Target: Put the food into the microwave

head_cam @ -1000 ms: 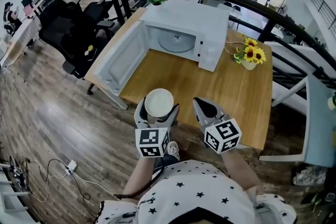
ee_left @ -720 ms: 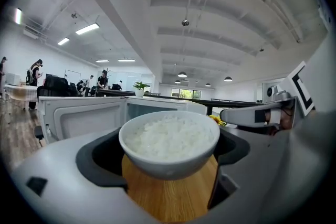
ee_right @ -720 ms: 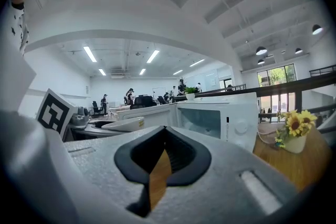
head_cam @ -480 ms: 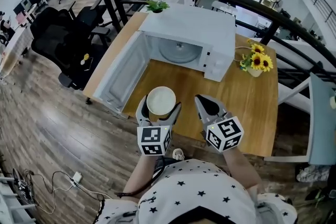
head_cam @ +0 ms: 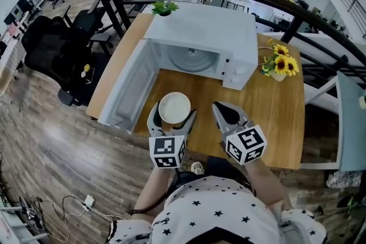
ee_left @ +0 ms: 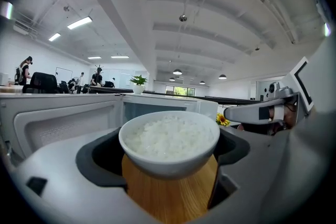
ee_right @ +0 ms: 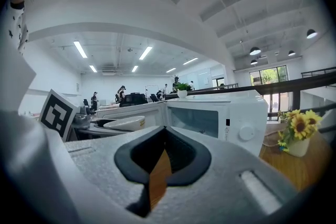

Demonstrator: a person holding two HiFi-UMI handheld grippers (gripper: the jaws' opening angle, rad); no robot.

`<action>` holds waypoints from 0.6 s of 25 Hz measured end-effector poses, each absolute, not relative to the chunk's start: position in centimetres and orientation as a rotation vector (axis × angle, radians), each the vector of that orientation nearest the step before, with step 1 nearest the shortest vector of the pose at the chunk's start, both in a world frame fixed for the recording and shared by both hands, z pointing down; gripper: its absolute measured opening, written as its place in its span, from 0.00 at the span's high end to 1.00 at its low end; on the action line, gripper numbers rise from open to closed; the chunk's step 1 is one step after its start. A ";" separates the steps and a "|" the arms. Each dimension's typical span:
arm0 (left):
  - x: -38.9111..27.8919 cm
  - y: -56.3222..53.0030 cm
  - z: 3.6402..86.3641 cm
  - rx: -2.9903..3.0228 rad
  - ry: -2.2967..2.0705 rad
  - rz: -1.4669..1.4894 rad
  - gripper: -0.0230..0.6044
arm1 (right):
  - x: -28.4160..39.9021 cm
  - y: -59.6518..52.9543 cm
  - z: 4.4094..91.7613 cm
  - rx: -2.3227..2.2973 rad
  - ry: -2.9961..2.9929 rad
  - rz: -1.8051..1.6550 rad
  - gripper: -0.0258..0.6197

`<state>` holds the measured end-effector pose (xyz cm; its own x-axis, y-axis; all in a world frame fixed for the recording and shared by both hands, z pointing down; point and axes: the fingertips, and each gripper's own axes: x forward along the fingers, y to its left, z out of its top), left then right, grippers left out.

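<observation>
A white bowl of rice [head_cam: 174, 108] [ee_left: 169, 140] is held above the wooden table [head_cam: 269, 117], with my left gripper [head_cam: 172, 118] [ee_left: 170, 165] shut on it. The white microwave [head_cam: 203, 43] [ee_right: 220, 110] stands at the table's far side, its door [head_cam: 127, 88] swung open to the left and the glass turntable [head_cam: 192, 60] bare inside. My right gripper [head_cam: 226, 115] [ee_right: 164, 157] hovers beside the bowl, its jaws shut with nothing between them. In the right gripper view the bowl [ee_right: 122, 123] shows at the left.
A small vase of sunflowers [head_cam: 278, 67] [ee_right: 296, 136] stands right of the microwave. A potted plant [head_cam: 163, 7] sits behind the microwave's left corner. A black railing [head_cam: 274, 8] runs behind the table, and office chairs [head_cam: 57, 48] stand on the floor to the left.
The view has shifted a little, so the microwave and table sit lower and more central in the frame. Both grippers keep their pose, the bowl still held.
</observation>
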<state>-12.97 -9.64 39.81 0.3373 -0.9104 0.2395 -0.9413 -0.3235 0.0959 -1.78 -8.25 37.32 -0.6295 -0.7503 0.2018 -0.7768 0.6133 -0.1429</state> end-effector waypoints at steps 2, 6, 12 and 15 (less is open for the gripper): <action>-12.9 -10.4 40.0 2.388 -1.671 0.214 0.19 | -1.8 -8.8 37.4 1.298 -2.702 0.335 0.95; -12.7 -12.0 40.5 2.393 -1.660 0.221 0.19 | -1.7 -9.6 38.0 1.297 -2.689 0.366 0.95; -11.6 -16.3 40.9 2.407 -1.668 0.206 0.19 | -1.7 -12.1 39.2 1.266 -2.674 0.356 0.95; -11.1 -18.7 41.2 2.412 -1.667 0.211 0.19 | -1.6 -13.6 40.2 1.258 -2.667 0.381 0.95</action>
<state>-11.08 -18.69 41.21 0.3529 -0.9068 0.2306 -0.9357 -0.3428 0.0839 -1.59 -13.56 40.16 -0.6303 -0.7322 0.2581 -0.7752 0.6118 -0.1575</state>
